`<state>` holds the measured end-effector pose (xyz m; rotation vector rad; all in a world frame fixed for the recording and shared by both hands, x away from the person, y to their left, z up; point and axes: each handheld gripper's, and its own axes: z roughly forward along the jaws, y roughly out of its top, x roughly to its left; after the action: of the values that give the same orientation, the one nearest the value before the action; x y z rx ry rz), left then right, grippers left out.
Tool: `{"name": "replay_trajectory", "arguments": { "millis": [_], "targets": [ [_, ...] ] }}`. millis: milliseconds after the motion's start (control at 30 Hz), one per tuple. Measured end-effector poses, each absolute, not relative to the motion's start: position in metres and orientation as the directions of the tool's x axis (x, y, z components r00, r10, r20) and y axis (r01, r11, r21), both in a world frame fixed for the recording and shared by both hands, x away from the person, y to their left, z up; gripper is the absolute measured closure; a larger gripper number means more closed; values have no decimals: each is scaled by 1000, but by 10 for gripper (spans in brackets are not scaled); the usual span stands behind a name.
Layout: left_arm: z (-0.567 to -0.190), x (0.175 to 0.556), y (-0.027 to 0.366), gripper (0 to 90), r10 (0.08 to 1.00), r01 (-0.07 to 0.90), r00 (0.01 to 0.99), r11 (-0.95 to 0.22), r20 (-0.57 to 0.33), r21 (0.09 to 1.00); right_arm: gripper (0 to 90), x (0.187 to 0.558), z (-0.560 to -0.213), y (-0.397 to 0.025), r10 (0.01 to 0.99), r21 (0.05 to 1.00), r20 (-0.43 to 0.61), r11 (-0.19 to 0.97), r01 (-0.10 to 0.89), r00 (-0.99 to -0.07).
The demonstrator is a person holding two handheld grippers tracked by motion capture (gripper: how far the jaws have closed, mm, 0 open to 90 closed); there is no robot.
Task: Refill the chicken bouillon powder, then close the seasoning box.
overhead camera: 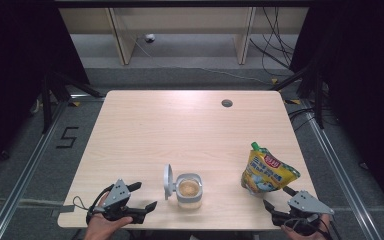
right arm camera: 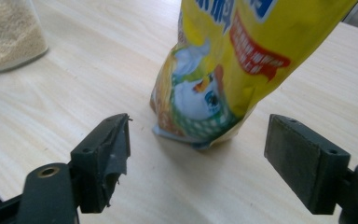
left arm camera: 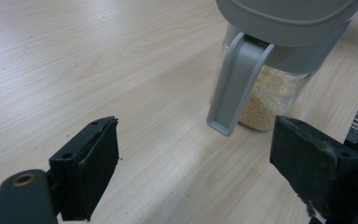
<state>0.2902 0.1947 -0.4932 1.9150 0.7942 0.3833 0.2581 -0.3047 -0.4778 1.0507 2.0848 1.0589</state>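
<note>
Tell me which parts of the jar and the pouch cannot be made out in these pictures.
- Clear glass jar with grey flip lid: left gripper view, top edge cuts off its lid.
- Yellow printed pouch with green cap: right gripper view, top edge cuts off its upper part.
- Pouch print: high view, too small to read.
</note>
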Motion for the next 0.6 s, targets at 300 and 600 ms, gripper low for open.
{"name": "replay_trajectory", "arguments": {
  "millis": [300,600],
  "targets": [
    [-491,290,195,192,668,365,739,-287,-88,886,221,249,-480,-301,828,809,-154,419,412,-538],
    [-486,284,193,614,638,311,769,-336,-28,889,220,250,-483,-301,814,784,-166,452,426,-557]
  ]
}}
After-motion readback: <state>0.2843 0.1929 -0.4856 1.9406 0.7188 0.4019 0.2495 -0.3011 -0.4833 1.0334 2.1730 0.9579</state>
